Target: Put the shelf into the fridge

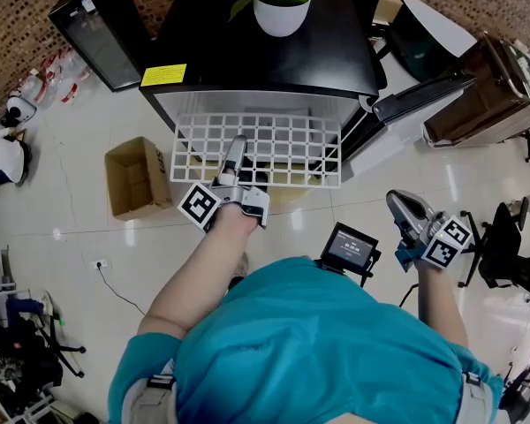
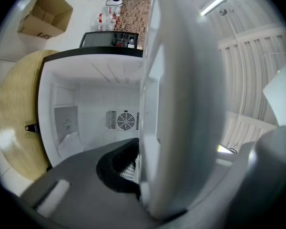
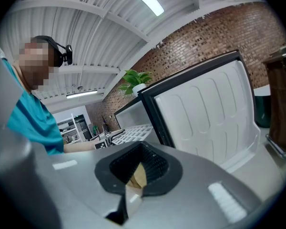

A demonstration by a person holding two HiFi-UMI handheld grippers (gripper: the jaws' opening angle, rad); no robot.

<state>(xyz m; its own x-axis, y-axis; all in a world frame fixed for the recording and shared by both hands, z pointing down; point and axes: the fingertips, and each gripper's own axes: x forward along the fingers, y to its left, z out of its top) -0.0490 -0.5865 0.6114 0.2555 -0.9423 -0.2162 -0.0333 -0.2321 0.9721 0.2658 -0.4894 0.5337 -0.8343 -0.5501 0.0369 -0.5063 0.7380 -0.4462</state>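
While the one white wire shelf (image 1: 287, 148) sits level at the open front of the single black fridge (image 1: 247, 56), the left gripper (image 1: 236, 153) clamps its near edge. Off the fridge's front right, the right gripper (image 1: 405, 208) hangs with jaws together, empty. One potted plant (image 1: 281, 7) tops the fridge, and one cardboard box (image 1: 137, 177) lies to its left.
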